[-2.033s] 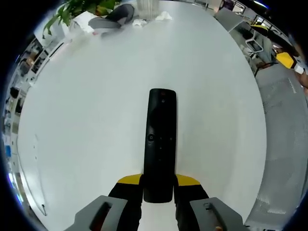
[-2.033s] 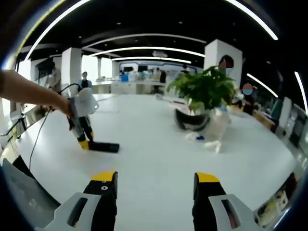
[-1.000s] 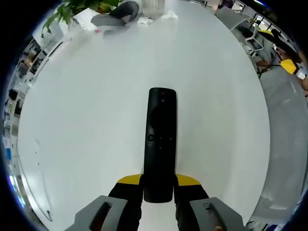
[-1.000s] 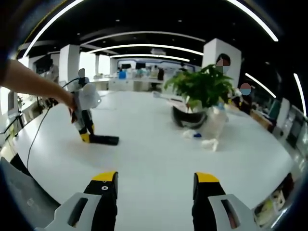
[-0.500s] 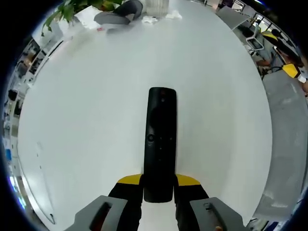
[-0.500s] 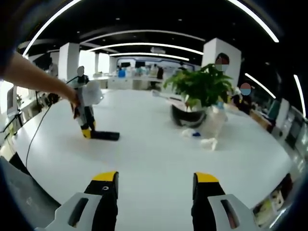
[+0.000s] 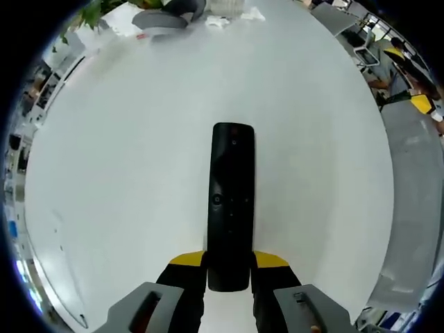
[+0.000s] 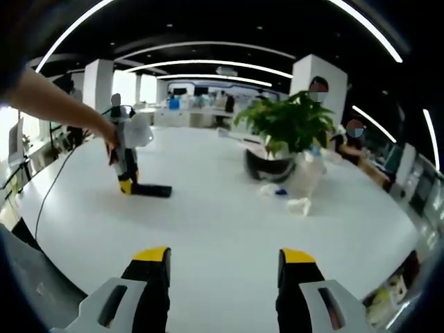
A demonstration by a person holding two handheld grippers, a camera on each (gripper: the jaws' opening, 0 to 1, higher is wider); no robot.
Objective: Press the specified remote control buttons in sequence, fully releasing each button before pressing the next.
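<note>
The left gripper (image 7: pixel 229 267) clamps the remote (image 7: pixel 231 205) steady; the right gripper (image 8: pixel 223 262), jaws wide and empty, should approach squarely and press lightly against the surface (image 7: pixel 125 173).

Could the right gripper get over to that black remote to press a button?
Probably yes: the right gripper is open and empty, with bare white table between it and the remote, which the left gripper holds.

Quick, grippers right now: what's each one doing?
Left gripper: shut on the black remote, which lies on the table.
Right gripper: open, holding nothing.
</note>
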